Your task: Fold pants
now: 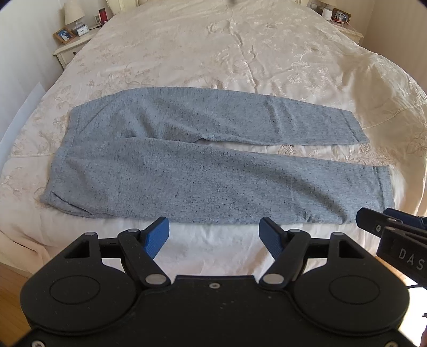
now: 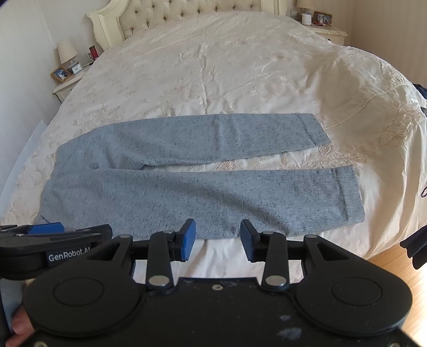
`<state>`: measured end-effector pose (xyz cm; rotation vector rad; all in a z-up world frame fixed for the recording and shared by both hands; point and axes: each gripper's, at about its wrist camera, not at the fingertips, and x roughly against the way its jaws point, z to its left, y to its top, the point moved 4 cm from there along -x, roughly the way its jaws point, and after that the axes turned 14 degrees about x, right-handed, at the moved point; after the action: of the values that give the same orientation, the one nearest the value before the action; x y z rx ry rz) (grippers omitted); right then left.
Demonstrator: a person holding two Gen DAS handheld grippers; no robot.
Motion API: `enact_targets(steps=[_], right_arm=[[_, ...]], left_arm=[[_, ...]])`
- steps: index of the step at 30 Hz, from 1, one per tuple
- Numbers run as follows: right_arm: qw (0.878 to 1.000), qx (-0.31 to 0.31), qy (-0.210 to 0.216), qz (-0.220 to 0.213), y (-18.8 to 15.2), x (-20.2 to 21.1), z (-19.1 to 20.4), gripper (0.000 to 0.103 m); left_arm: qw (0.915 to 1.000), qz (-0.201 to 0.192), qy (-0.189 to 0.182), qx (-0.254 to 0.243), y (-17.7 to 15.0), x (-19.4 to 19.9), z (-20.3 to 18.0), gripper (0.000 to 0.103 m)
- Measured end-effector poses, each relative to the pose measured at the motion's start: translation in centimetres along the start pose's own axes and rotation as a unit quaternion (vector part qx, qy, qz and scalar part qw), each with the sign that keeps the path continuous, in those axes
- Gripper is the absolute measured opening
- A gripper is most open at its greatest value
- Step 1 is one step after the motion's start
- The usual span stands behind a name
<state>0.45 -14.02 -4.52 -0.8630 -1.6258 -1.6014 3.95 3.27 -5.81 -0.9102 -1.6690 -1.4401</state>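
Observation:
Grey speckled pants lie flat across the cream bedspread, waistband at the left, both legs running to the right and slightly apart; they also show in the right wrist view. My left gripper is open and empty, just short of the near leg's front edge. My right gripper is open and empty, at the near leg's front edge toward the cuff end. The right gripper also shows in the left wrist view, and the left gripper in the right wrist view.
The bed has a tufted headboard at the far end. A nightstand with a lamp, a clock and a photo frame stands at the left, another nightstand at the far right. Wood floor shows at the bed's near right corner.

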Motion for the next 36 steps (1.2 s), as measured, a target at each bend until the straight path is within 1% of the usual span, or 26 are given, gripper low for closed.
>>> enact_targets(steps=[5, 10, 13, 17, 20, 23, 26, 29, 33, 36], right_arm=[[1.0, 0.006, -0.013, 0.011, 0.7, -0.9, 0.8, 0.04], [0.999, 0.019, -0.031, 0.014, 2.2, -1.9, 1.8, 0.04], [0.999, 0.023, -0.037, 0.029, 3.5, -3.0, 2.1, 0.04], [0.995, 0.039, -0.07, 0.052, 5.6, -4.8, 2.2, 0.04], [0.993, 0.036, -0.097, 0.064, 7.0, -6.3, 1.5, 0.04], [0.992, 0.021, -0.103, 0.064, 8.3, -7.5, 0.3, 0.039], [0.992, 0.012, -0.12, 0.037, 9.8, -8.4, -1.3, 0.039], [0.989, 0.015, -0.145, 0.023, 11.3, -9.5, -3.6, 0.039], [0.986, 0.013, -0.164, 0.012, 13.2, -12.2, -7.9, 0.039], [0.987, 0.0, -0.158, 0.0, 14.2, -14.6, -11.7, 0.039]], left_arm=[[1.0, -0.002, -0.004, -0.005, 1.2, -0.5, 0.9, 0.075], [0.9999, -0.002, -0.003, -0.016, 3.6, -1.4, 2.3, 0.075], [0.9998, 0.001, -0.001, -0.02, 5.3, -2.2, 3.4, 0.075], [0.9995, -0.007, 0.003, -0.03, 7.5, -3.5, 4.5, 0.075], [0.9989, -0.006, 0.008, -0.045, 8.6, -4.8, 5.0, 0.075], [0.9984, -0.005, 0.009, -0.055, 9.5, -5.9, 5.1, 0.075], [0.9976, -0.009, 0.018, -0.067, 10.2, -6.6, 4.9, 0.075], [0.9978, -0.009, 0.019, -0.063, 10.8, -7.3, 4.4, 0.075], [0.9986, 0.004, 0.024, -0.048, 11.1, -8.6, 3.0, 0.075], [0.9986, 0.007, 0.039, -0.034, 11.3, -9.5, 1.6, 0.075]])
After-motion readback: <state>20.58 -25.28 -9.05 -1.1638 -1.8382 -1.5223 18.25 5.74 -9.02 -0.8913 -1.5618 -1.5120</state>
